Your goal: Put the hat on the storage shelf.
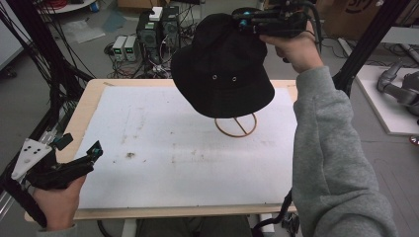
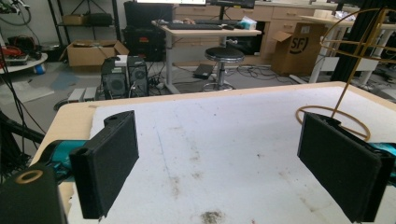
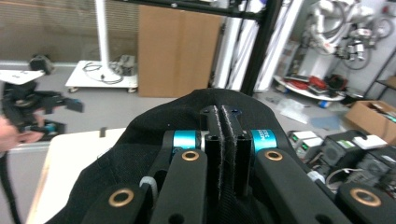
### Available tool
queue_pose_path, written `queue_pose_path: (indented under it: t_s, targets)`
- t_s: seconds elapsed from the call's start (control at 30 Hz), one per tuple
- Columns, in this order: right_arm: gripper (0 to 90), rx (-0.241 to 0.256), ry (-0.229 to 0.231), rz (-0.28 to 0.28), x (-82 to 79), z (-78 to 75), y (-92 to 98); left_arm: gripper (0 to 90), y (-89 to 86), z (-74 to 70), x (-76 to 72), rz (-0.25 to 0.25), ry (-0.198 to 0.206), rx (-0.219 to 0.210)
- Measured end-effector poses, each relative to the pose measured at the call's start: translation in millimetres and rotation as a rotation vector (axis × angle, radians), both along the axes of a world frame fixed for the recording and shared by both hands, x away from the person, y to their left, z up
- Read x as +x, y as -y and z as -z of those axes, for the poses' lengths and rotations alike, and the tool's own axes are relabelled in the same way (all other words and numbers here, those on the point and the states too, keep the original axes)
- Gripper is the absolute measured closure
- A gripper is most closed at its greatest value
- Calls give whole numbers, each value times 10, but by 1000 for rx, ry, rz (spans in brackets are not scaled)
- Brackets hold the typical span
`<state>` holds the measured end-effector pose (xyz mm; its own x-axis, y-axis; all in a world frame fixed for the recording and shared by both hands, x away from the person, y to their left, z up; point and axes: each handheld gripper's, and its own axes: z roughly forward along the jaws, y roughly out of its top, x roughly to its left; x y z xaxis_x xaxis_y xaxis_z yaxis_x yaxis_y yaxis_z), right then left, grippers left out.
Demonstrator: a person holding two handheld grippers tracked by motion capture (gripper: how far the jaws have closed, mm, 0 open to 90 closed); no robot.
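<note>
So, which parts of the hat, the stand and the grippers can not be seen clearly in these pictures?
- High view: the black bucket hat covers the upper part of the wire hat stand.
- High view: the right gripper meets the crown, but the pinched fabric is too dark to make out.
- Right gripper view: the gripper body hides the hat's brim.
- Left gripper view: the frame edge cuts off the left gripper fingers.

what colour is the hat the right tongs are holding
Black, with small metal eyelets on the side; the hat shows best in the high view.
</note>
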<state>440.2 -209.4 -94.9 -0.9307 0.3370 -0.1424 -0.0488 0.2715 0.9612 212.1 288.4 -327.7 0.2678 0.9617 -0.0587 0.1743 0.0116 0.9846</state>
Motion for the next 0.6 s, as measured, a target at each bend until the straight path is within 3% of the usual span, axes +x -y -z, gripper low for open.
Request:
queue_pose_path:
  t_s: [0.37, 0.6]
  targets:
    - [886, 8, -13, 99, 321, 193, 315, 127, 32, 41, 20, 2, -17, 17]
    - [886, -4, -33, 140, 452, 445, 430, 127, 77, 70, 79, 12, -28, 18]
